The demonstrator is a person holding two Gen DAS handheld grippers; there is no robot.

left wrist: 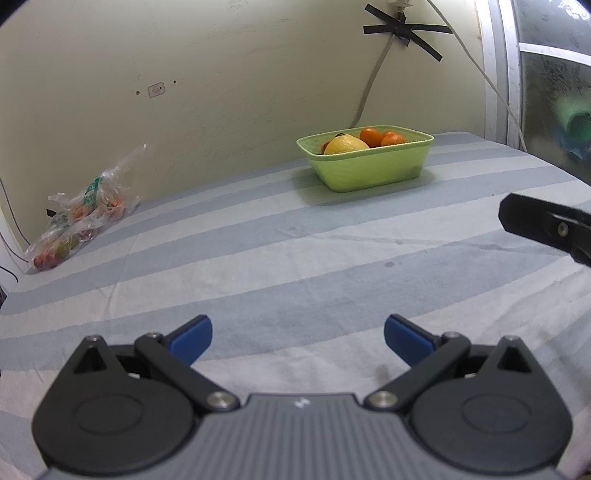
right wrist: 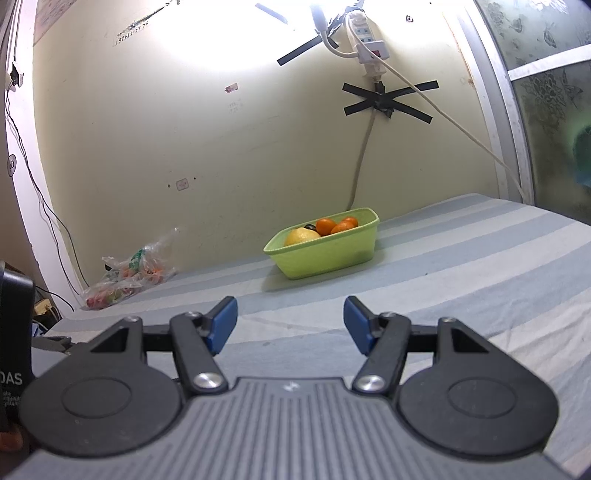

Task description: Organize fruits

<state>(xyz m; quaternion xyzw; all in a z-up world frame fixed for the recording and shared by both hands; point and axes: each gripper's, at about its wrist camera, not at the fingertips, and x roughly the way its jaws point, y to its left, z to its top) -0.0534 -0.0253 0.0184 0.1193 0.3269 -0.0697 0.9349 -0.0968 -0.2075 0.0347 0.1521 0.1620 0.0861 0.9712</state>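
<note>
Both the left tongs and right tongs gape wide, empty, well short of the green basket holding oranges.

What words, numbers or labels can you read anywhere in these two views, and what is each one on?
"OAS": cut off by the picture edge, on the black device at the far left of the right wrist view; the smaller lines under it are too blurred to read.
Handwritten digits on the wall: too faint to read.
Small sticker on the wall: no legible text.
Green print on the plastic bag: too crumpled to read.
</note>
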